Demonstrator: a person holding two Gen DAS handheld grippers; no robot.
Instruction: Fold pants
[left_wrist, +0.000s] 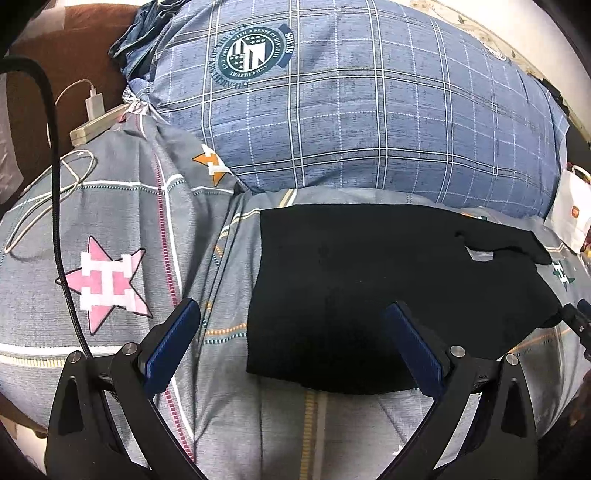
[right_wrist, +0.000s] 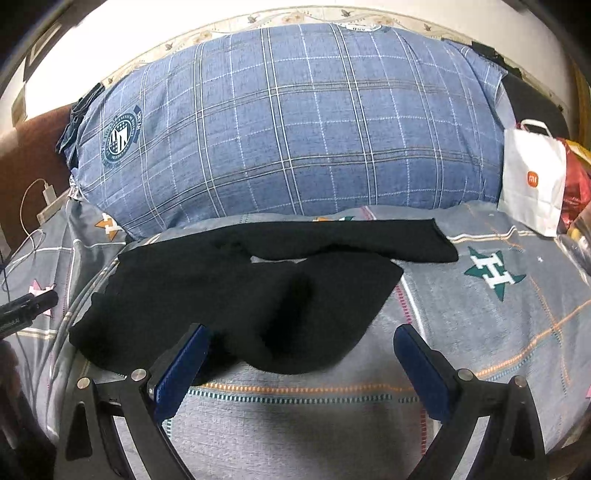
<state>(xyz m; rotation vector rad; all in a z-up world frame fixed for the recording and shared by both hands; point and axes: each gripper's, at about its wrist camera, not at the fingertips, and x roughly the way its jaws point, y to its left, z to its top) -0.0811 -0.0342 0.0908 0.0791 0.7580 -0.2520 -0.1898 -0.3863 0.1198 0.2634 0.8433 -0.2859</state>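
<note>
Black pants lie partly folded on the grey patterned bedspread, in front of a big blue plaid pillow. In the right wrist view the pants show one leg stretching to the right along the pillow's base. My left gripper is open, its right finger over the pants' near left corner. My right gripper is open, hovering above the pants' near edge. Neither holds cloth. The right gripper's tip shows at the far right of the left wrist view.
The blue plaid pillow fills the back of the bed. A white paper bag stands at the right with red and yellow items beside it. A power strip with charger and white cables lie at the left, with a black cable.
</note>
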